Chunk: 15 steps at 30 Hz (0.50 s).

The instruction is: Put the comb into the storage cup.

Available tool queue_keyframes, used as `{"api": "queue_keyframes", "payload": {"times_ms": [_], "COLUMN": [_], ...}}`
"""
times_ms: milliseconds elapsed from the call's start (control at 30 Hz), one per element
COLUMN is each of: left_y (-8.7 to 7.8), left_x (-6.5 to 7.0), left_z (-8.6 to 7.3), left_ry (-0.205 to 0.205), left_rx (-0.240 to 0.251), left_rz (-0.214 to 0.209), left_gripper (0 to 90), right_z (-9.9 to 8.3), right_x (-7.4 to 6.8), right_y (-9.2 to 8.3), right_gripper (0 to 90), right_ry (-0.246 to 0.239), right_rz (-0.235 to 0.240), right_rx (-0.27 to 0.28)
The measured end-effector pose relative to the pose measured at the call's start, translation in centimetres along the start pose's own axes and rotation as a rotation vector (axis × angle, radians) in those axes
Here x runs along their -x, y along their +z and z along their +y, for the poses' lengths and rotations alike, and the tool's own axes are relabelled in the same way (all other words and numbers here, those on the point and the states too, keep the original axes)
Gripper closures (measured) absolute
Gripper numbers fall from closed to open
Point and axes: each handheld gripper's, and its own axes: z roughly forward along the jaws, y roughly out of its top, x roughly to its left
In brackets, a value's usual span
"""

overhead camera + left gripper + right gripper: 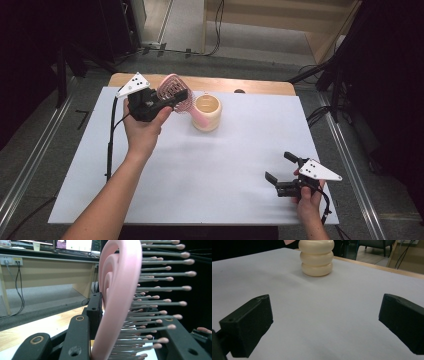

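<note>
At the far left of the worktop [100,165], which is lying under a white sheet, the person's left hand [141,131] is holding the left gripper [172,97] raised above the surface, its grey three-cornered plate facing up and its cable trailing down along the forearm. Its jaws are pinching a pink hairbrush [175,94] by the head, and the brush is hanging in the air with its handle sloping down toward the cup just beside it. In the left gripper view the hairbrush [117,297] is standing edge-on between the black jaws, its curved pink frame pressing against one of them while its grey, pink-tipped bristles are pointing sideways across the other. Just to the right of the brush, a cream ribbed cup [207,112] is standing upright on the sheet, open mouth up, with the brush handle reaching to its rim; whether the two are touching cannot be told. In the right gripper view the cup [317,258] is showing as three stacked rounded rings, well ahead of the jaws. Far to the right, near the front edge of the worktop, the person's right hand [309,200] is holding the right gripper [281,166] low over the sheet, its jaws standing spread wide apart with nothing between them.
</note>
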Motion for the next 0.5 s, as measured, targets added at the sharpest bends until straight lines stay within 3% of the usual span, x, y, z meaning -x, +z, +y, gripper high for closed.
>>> {"api": "queue_keyframes", "payload": {"times_ms": [500], "left_y": [0.2], "left_x": [-0.7], "left_z": [1.3], "left_ry": [0.013], "left_rx": [0.005], "left_rz": [0.019], "left_gripper": [62.3], "right_z": [-0.3], "right_x": [0.6], "right_y": [-0.6], "right_gripper": [0.0], "right_ry": [-0.001], "right_rz": [-0.011], "right_rx": [-0.003]}}
